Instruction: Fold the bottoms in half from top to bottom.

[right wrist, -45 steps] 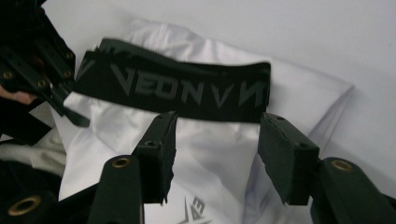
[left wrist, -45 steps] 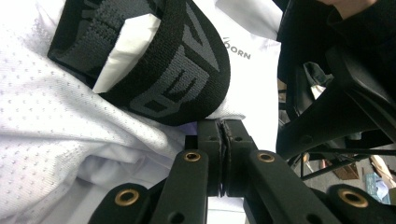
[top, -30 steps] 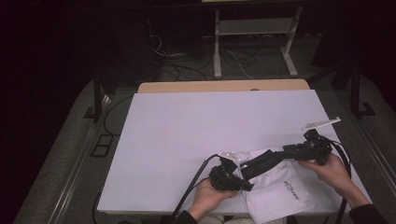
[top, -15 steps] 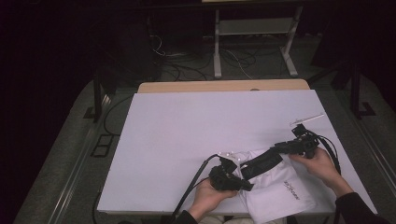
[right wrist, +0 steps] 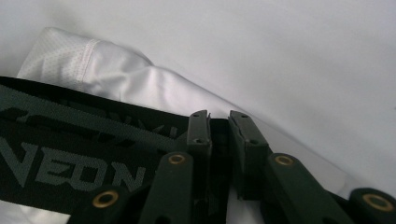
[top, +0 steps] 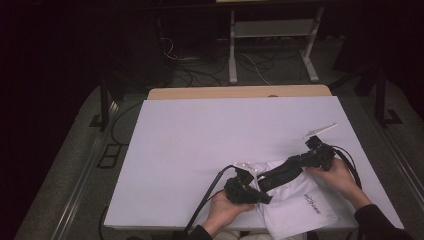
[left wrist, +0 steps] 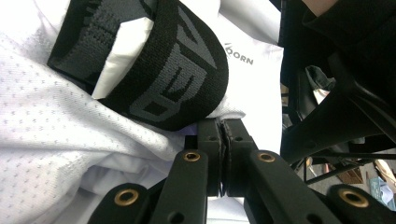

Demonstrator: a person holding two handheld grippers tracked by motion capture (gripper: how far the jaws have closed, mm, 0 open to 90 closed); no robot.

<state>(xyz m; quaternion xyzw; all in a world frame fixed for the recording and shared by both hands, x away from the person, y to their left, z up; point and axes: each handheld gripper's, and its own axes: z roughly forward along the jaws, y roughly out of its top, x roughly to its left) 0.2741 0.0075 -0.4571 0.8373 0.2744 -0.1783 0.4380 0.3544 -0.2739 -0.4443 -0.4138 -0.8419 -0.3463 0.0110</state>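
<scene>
**Spotter:** What does the high view give you?

**Operator:** A white garment [top: 295, 202] with a black waistband [top: 280, 172] lies at the near right of the bench [top: 210, 145]. My left tongs [top: 261, 196] sit at the band's near end, my right tongs [top: 295, 161] at its far end.

**Spotter:** And the left gripper view?

**Operator:** The left tongs [left wrist: 223, 135] are pressed together, pinching white mesh cloth [left wrist: 51, 135] just under the curled waistband [left wrist: 159, 70].

**Spotter:** The right gripper view?

**Operator:** The right tongs [right wrist: 219, 122] have just been closing and now straddle the band's edge [right wrist: 93, 140]; a narrow gap shows between the jaws, with dark fabric in it. I read that as a grip on the band.

**Spotter:** So which step?

**Operator:** I judge I'm taking both ends of the waistband to stretch the garment flat. Next I'd confirm the right pinch holds, then draw the hands apart evenly, low over the bench.
</scene>
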